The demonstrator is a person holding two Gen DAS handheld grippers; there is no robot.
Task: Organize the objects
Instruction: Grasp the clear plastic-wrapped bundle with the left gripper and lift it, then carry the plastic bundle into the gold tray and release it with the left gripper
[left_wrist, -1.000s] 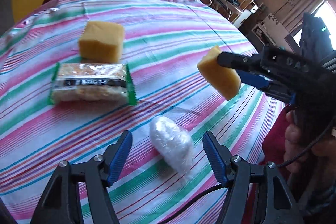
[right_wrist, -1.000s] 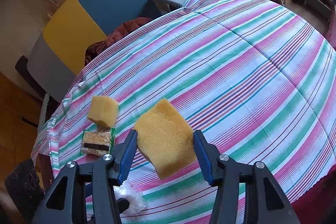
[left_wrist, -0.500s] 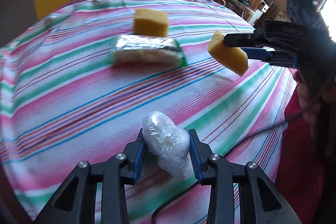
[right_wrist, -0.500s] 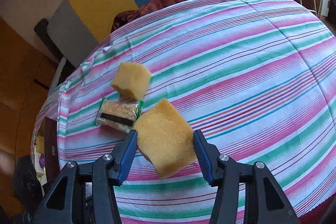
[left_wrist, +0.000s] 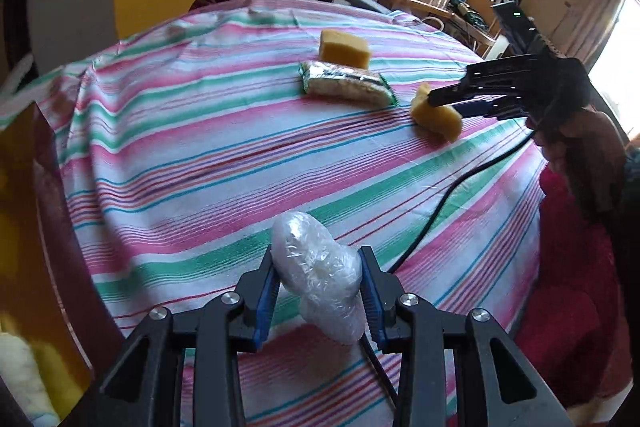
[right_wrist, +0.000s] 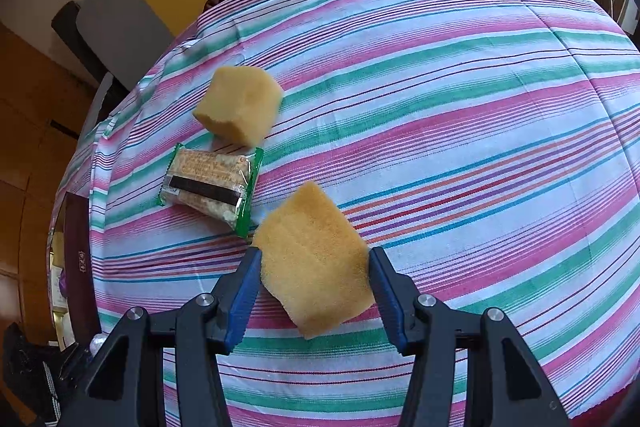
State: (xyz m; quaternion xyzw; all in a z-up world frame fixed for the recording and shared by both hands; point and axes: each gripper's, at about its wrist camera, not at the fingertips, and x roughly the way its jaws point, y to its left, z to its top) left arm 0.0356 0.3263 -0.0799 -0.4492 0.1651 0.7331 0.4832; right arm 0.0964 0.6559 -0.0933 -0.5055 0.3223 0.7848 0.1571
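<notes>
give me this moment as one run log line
left tool: shut on plastic-wrapped bundle | right tool: shut on sponge | on tablecloth: second sponge, snack pack

The left gripper (left_wrist: 318, 285) tilts downward, its blue pads (left_wrist: 266, 291) clamped on a bundle. The right gripper (right_wrist: 314, 277) tilts downward, pads pressing a block between them.

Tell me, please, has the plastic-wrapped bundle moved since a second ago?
Yes. The plastic-wrapped bundle lay on the striped tablecloth between open jaws; now the left gripper holds it further from the snack packet.
</notes>
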